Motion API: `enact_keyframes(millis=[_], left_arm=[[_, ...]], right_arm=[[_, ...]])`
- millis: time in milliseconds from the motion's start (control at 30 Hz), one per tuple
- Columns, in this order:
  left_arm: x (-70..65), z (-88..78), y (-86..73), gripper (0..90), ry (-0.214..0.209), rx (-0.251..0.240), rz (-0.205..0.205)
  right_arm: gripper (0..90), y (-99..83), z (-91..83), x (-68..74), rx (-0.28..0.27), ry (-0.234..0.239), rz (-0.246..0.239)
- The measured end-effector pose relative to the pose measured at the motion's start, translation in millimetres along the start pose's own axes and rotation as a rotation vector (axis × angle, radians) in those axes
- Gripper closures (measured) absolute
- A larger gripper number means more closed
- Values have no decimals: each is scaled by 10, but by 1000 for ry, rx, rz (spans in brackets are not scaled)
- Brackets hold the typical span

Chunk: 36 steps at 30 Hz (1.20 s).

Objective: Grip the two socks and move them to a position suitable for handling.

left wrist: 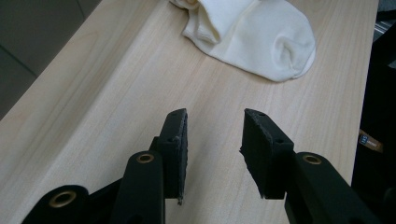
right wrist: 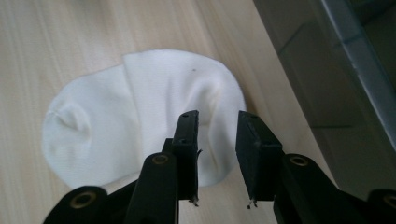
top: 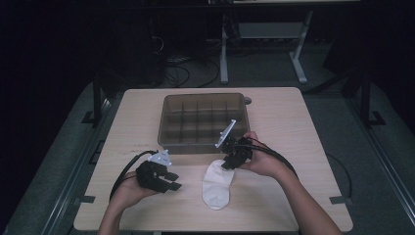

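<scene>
From above, we see the white sock [top: 217,183] lying flat on the table [top: 293,127], its long axis running from our edge toward the divided bin [top: 203,120]. Our right gripper [top: 230,161] hangs over the sock's far end; the left gripper [top: 169,181] sits well off to the side.

Along the left gripper [left wrist: 214,140], its jaws stand apart and empty, with the sock [left wrist: 252,35] ahead.

Along the right gripper [right wrist: 217,149], the jaws gape just over the sock's [right wrist: 140,121] cuff end, pinching nothing, so the right hand is nearer.
</scene>
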<state>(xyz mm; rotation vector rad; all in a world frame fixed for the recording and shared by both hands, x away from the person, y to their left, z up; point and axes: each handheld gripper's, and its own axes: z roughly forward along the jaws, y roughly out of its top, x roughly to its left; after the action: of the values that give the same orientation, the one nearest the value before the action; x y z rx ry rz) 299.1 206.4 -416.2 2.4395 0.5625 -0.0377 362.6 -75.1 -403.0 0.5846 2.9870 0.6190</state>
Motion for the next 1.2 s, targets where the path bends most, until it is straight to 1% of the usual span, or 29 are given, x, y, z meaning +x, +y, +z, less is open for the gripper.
enact_keyframes(millis=[100, 133, 333, 433, 500, 567, 633, 667, 733, 800, 933, 967, 1200], left_arm=[[0, 3, 0, 607, 1, 1, 0], [1, 4, 0, 607, 1, 3, 1], [3, 12, -1, 607, 3, 6, 1], [4, 9, -1, 608, 3, 5, 1], [7, 10, -4, 607, 2, 5, -1], [9, 11, -4, 607, 2, 6, -1], [9, 12, -2, 608, 2, 5, -1], [8, 11, -2, 608, 2, 5, -1], [7, 13, 0, 607, 3, 5, -2], [6, 15, 1, 607, 2, 6, -2], [4, 14, 2, 607, 1, 5, -1], [4, 13, 2, 608, 2, 4, -1], [12, 2, -3, 607, 4, 5, -4]], right_arm=[[685, -14, 31, -25, 16, -4, 2], [683, -19, 38, -31, 20, -4, 10], [657, -42, 104, -112, 42, 21, 35], [662, -43, 151, -136, 55, 32, 45], [687, -40, 172, -147, 62, 39, 50], [718, -35, 186, -145, 69, 41, 47], [776, -31, 189, -140, 73, 52, 43], [780, -30, 190, -134, 77, 52, 36], [826, -27, 192, -118, 84, 44, 25], [850, -26, 185, -108, 85, 37, 17], [867, -28, 151, -95, 79, 36, 12], [869, -30, 142, -92, 77, 42, 14], [870, -38, 62, -40, 56, 31, -2]])
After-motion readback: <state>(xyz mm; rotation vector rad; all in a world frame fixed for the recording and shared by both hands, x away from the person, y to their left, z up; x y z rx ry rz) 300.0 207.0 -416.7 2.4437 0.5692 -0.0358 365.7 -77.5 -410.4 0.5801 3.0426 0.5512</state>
